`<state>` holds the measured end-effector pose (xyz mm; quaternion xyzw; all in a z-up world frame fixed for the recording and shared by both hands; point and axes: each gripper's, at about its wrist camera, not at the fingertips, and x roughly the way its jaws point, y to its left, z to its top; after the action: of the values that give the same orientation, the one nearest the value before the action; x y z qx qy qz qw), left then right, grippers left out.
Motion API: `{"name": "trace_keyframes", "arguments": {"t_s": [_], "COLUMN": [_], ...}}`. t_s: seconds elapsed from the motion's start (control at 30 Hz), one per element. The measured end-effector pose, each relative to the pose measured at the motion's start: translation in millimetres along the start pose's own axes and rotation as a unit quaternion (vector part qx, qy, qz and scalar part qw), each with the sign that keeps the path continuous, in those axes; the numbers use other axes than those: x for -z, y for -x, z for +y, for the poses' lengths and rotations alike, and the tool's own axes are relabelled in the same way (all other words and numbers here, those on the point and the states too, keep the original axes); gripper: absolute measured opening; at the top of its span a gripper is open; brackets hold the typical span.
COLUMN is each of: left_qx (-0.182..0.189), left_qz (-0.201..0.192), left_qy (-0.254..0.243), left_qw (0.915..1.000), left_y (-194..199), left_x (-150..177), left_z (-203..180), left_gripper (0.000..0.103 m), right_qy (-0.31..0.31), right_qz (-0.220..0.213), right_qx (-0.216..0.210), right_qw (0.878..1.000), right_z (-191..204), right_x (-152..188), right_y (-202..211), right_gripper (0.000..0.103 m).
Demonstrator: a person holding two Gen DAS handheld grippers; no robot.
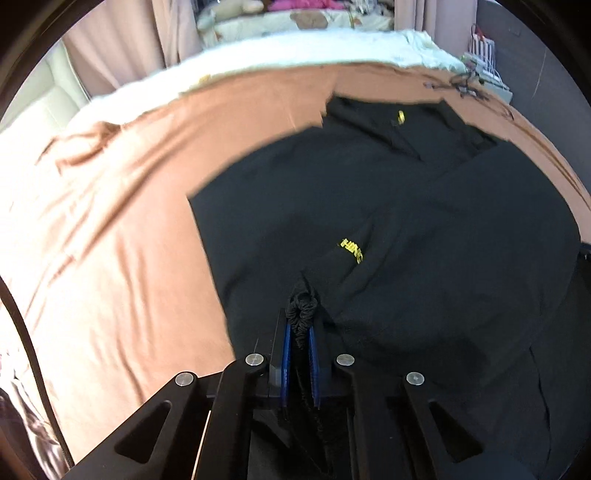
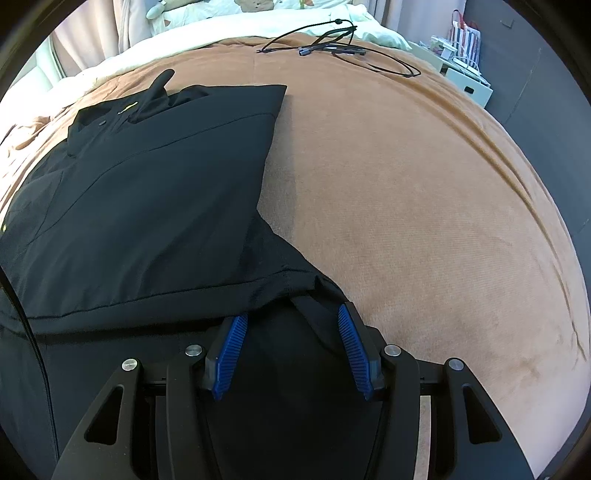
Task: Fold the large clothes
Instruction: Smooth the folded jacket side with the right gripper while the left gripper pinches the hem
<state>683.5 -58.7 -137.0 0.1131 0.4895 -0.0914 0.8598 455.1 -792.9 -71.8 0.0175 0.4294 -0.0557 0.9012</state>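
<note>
Bedspread (image 2: 406,184) in tan carries a black garment (image 2: 147,192) lying flat, its long axis running from the near edge toward the pillows (image 2: 229,14), collar end farthest. Left gripper (image 1: 298,343) is clamped on a bunched fold of that garment; right gripper (image 2: 290,328) stands half-spread over its hem corner, pads not pressing. Tangled cables (image 2: 332,40) lie well apart.

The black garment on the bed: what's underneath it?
The black garment lies on a brown blanket, visible around it. Whatever is directly beneath the cloth is covered.
</note>
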Motion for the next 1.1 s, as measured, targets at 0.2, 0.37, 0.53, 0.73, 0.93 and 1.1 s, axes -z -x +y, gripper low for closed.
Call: {"name": "trace_keyframes", "arguments": {"t_s": [0.2,0.37,0.53,0.73,0.93,1.1], "left_qx": [-0.023,-0.027,-0.004,0.026,0.032,0.04], "left_qz": [-0.024,0.001,0.042,0.057,0.02,0.007], "left_qy": [0.016,0.024,0.043,0.072,0.083,0.107], "left_qw": [0.9993,0.9994,0.9982,0.9955,0.9959,0.9934], "left_y": [-2,-30,-58,-43,14,64], "left_x": [-19,-24,-9,2,30,70], "left_z": [12,16,21,30,42,47], "left_gripper": [0.009,0.009,0.01,0.03,0.073,0.074], "right_qy": [-0.008,-0.007,-0.012,-0.033,-0.04,-0.026], "right_qz": [0.006,0.009,0.012,0.019,0.001,-0.013], "right_qx": [-0.005,-0.016,-0.028,-0.028,-0.063,-0.079], "right_qw": [1.0,1.0,0.999,0.999,0.997,0.996], "right_z": [-2,-4,-13,-25,-29,-27], "right_x": [-5,-5,1,10,30,50], "right_y": [-2,-3,-7,-3,30,60], "right_gripper": [0.049,0.049,0.049,0.049,0.049,0.069]}}
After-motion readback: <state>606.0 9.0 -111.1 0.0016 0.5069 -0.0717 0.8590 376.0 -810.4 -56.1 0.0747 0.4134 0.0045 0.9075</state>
